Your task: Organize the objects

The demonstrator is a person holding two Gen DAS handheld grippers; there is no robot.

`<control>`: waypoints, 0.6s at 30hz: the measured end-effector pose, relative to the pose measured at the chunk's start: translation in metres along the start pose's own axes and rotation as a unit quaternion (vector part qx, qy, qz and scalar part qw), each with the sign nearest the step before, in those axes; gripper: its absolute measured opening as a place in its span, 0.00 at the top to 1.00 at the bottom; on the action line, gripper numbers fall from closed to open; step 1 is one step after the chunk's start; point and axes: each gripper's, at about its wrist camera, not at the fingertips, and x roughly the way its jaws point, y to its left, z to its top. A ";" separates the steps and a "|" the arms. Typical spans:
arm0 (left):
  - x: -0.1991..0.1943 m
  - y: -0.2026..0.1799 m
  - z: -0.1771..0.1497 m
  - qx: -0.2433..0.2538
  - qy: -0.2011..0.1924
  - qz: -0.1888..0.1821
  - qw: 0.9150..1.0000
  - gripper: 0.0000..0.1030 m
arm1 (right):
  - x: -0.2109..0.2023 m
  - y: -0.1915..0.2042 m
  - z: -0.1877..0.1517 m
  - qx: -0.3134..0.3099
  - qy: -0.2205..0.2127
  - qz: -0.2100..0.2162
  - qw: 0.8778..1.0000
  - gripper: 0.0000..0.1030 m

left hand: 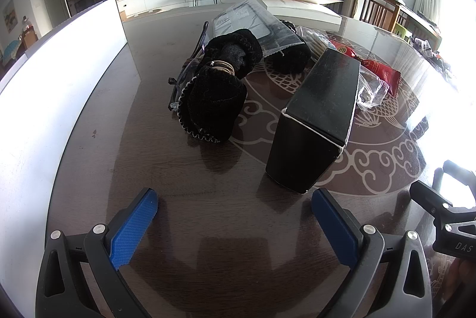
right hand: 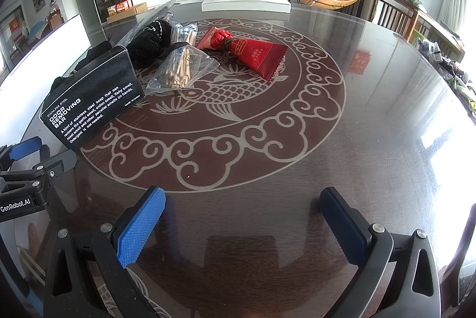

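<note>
Lying just beyond spread left fingers [left hand: 336,228]: black box [left hand: 318,121].

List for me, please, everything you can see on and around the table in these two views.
black box: one, black with white print, left of the table's middle
black velvet pouches: at least two, black, behind and left of the box
bag of wooden sticks: one, clear plastic, just right of the box
red packet: one, red, on the table's fish pattern
clear zip bag: one, lying over the pouches
white board: one, upright at the table's left edge
white flat box: one, far edge
table: one, dark brown, glossy
left tongs: blue pads, open
right tongs: blue pads, open
</note>
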 end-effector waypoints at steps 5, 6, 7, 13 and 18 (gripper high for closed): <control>0.000 0.000 0.000 0.000 0.000 0.000 1.000 0.00 | 0.000 -0.001 0.000 0.000 0.000 0.000 1.000 0.00; 0.000 0.000 0.000 0.000 0.000 0.000 1.000 0.00 | 0.000 -0.001 0.000 0.000 0.000 0.000 1.000 0.00; 0.000 0.000 0.000 0.000 0.000 0.000 1.000 0.00 | 0.000 -0.001 0.000 0.000 0.000 0.000 1.000 0.00; 0.000 0.000 0.000 0.000 0.000 0.000 1.000 0.00 | 0.000 0.000 0.000 0.000 0.000 0.000 1.000 0.00; 0.000 0.000 0.000 0.000 0.000 0.000 1.000 0.00 | 0.000 0.000 0.000 0.000 0.000 0.000 1.000 0.00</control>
